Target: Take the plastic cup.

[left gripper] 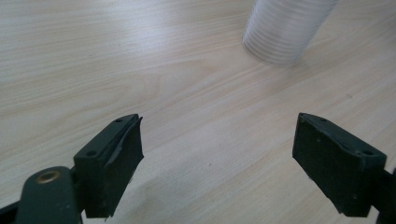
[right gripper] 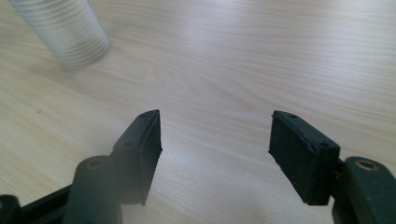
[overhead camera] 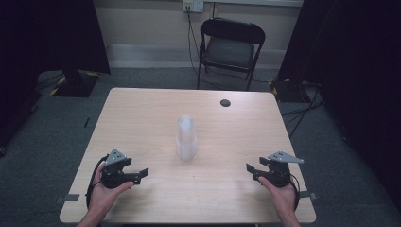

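A tall stack of clear plastic cups [overhead camera: 186,137] stands upside down in the middle of the light wooden table [overhead camera: 142,113]. My left gripper [overhead camera: 142,174] rests near the table's front left, held in a hand, open, with nothing between its fingers. In the left gripper view the stack of cups [left gripper: 285,30] is ahead at the upper right, past the gripper [left gripper: 217,154]. My right gripper [overhead camera: 250,169] sits at the front right, open and empty, pointing toward the middle. In the right gripper view the cups [right gripper: 65,32] show at the upper left, beyond the gripper [right gripper: 215,144].
A small dark round hole [overhead camera: 225,102] marks the table's far right part. A black folding chair [overhead camera: 231,47] stands behind the table. Black curtains hang at both sides, and cables run over the grey floor [overhead camera: 302,113] at the right.
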`<state>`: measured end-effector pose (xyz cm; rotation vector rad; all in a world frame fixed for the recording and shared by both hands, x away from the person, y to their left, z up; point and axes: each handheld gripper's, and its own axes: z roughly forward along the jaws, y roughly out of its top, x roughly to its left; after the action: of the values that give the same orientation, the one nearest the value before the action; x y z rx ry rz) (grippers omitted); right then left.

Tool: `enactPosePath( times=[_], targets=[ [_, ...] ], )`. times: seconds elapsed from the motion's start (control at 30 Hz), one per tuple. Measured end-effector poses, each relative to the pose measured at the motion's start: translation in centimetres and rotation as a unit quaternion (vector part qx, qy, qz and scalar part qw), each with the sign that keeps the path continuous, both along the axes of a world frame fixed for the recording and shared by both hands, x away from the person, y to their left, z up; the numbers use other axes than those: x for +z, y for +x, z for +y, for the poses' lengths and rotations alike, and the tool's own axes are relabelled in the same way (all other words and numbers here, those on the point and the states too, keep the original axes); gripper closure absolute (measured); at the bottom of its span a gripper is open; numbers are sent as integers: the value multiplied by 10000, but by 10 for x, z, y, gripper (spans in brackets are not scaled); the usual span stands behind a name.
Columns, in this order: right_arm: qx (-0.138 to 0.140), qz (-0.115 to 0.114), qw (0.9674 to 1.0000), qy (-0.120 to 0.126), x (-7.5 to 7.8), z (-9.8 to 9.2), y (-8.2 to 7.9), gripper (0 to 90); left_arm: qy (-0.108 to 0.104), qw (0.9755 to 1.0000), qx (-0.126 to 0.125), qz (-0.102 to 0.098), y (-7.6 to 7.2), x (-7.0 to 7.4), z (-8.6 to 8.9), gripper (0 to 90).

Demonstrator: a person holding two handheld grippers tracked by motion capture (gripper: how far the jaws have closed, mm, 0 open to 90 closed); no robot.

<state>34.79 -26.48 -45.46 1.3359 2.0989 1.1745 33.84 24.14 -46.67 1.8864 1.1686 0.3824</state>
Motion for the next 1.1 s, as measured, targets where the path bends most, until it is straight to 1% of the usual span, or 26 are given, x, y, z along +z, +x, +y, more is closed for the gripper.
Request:
enactPosePath(
  times=[0.1,0.17,0.2,0.23,0.27,0.3,0.37,0.4,0.43,0.47,0.5,0.53,0.57,0.6,0.63,0.67,0.7,0.73,0.77,0.8,0.87,0.9,0.97,1.03,1.07,1.1],
  targets=[
    [85,47,9999,43,-2,1,0,343,-3,10000,7,-25,1,1,-5,177],
    [87,73,9999,76,-3,2,0,381,100,9999,-16,-12,3,3,-9,177],
    [87,73,9999,76,-3,2,0,381,100,9999,-16,-12,3,3,-9,177],
    [117,59,9999,72,-3,3,0,380,55,9999,-89,-45,3,3,-12,177],
    [147,68,9998,102,-3,4,1,380,7,9999,-100,-46,4,3,-15,177],
    [147,68,9998,102,-3,4,1,380,7,9999,-100,-46,4,3,-15,177],
    [222,47,9997,118,-3,6,0,381,11,9997,-213,-129,3,7,-18,177],
    [218,48,9997,134,-2,6,-2,380,-67,9991,-309,-281,2,12,-21,177],
    [243,37,9996,160,-1,6,-2,380,-183,9985,-354,-385,2,15,-23,177],
    [236,28,9996,175,0,6,-3,380,-281,9978,-403,-444,1,18,-25,177],
    [240,-1,9995,181,1,6,-3,380,-378,9968,-524,-461,0,21,-27,176],
    [235,-3,9995,215,2,7,-4,381,-378,9968,-524,-461,0,21,-27,177],
    [235,-3,9995,215,2,7,-4,381,-435,9959,-612,-498,-1,25,-29,177],
    [263,21,9994,234,3,7,-6,385,-406,9948,-733,-580,-3,32,-35,177],
    [263,21,9994,234,3,7,-6,385,-406,9948,-733,-580,-3,32,-35,177],
    [289,14,9993,250,2,8,-7,385,-393,9942,-801,-601,-3,39,-39,177],
    [289,14,9993,250,2,8,-7,385,-393,9942,-801,-601,-3,39,-39,176],
    [303,41,9992,257,2,9,-7,385,-444,9944,-794,-536,-2,41,-40,176],
    [317,19,9992,248,2,9,-7,383,-385,9955,-754,-419,1,43,-42,177],
    [310,13,9992,246,2,9,-7,383,-374,9957,-769,-348,3,43,-43,183],
    [275,-11,9994,232,1,8,-7,383,-410,9955,-797,-303,4,43,-43,227],
    [264,2,9994,238,1,8,-7,381,-441,9949,-850,-302,7,44,-44,222],
    [280,-6,9993,261,1,8,-6,377,-467,9938,-916,-421,9,47,-46,211],
    [291,-2,9992,282,0,9,-7,373,-431,9937,-934,-454,10,50,-48,209],
    [305,-3,9992,273,1,9,-7,371,-419,9931,-966,-507,11,52,-50,199],
    [324,-25,9990,296,1,10,-8,370,-443,9916,-1029,-644,12,58,-53,194]
  ],
)
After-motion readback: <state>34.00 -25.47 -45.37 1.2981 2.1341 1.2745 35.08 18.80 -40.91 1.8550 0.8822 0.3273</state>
